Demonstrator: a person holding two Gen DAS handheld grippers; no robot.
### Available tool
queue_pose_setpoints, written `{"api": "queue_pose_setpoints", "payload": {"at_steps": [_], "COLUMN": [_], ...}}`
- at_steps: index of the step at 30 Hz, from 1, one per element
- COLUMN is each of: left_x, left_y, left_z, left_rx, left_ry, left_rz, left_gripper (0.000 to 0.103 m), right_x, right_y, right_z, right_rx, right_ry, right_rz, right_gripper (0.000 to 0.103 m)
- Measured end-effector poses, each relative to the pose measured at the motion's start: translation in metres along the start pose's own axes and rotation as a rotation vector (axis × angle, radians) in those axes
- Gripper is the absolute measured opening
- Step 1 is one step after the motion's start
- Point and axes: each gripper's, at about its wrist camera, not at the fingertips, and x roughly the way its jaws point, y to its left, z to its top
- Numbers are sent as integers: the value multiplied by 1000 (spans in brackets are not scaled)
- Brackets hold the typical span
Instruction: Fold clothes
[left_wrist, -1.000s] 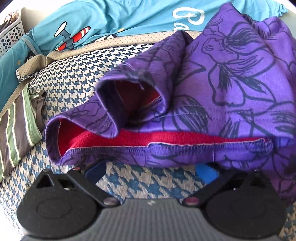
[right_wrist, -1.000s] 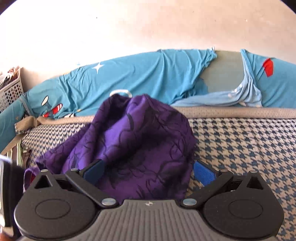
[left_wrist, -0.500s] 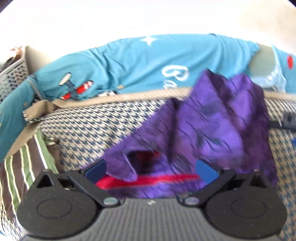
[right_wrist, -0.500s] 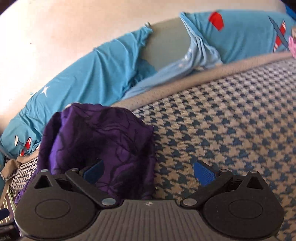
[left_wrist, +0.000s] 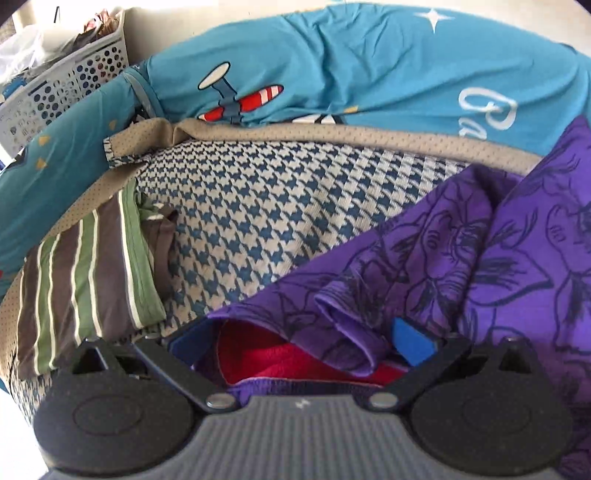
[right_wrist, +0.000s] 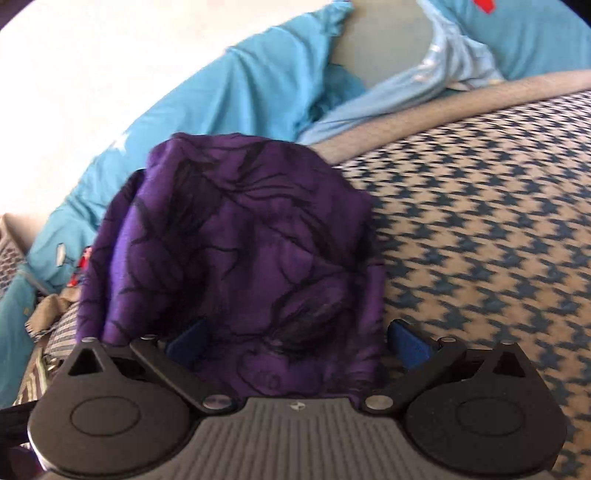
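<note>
A purple garment (left_wrist: 461, 258) with dark line drawings lies crumpled on the houndstooth cover (left_wrist: 258, 206). Its red lining (left_wrist: 258, 354) shows at the open hem. My left gripper (left_wrist: 295, 341) is open, low at that hem, with the red lining and a purple fold lying between its blue pads (left_wrist: 410, 339). In the right wrist view the same purple garment (right_wrist: 240, 240) bulges up in a heap. My right gripper (right_wrist: 295, 339) is open around its near edge, one blue pad (right_wrist: 406, 341) just clear of the cloth on the right.
A folded brown and green striped garment (left_wrist: 81, 280) lies at the left edge of the cover. A blue sheet with plane prints (left_wrist: 332, 66) is bunched along the back. A white perforated basket (left_wrist: 66, 85) stands at the far left. Bare houndstooth cover (right_wrist: 480, 221) stretches right.
The left gripper dropped back toward the hem, so the garment now fills the right of its view. The right gripper shifted left, bringing the purple heap from its left finger to between both fingers.
</note>
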Motion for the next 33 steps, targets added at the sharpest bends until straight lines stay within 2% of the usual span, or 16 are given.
{"api": "queue_pose_setpoints", "payload": {"at_steps": [4,6,9,10,11,19,23,24,28,33], "left_x": [10,9,9,10,9,2,-6,-9,-12,-25], "left_y": [-4,-11,-20,-22,-23,-31,-41,-45,-54,-60], "left_z": [-4,-4,-5,-5,-5,-9,-9,-9,-10,-9], "left_rx": [10,34,68,74,78,99,130,142,130,115], "left_ry": [19,25,26,22,20,2,-8,-13,-12,-15], "left_rz": [2,-10,-22,-19,-18,-17,-48,-43,-37,-77], "left_gripper": [103,103,103,103,103,102,79,76,71,70], "right_x": [4,5,2,1,0,-10,-15,-18,-30,-37], "right_y": [6,10,12,12,12,24,26,26,24,21], "right_z": [-4,-5,-3,-2,-2,-3,-8,-5,-4,-4], "right_rx": [-12,-31,-30,-16,-6,-58,-92,-100,-114,-115], "right_ry": [-31,-42,-34,-25,-19,-20,-19,-19,-23,-27], "right_rz": [71,91,164,201,231,274,322,334,364,363], "right_gripper": [103,99,85,76,74,74,74,74,74,74]}}
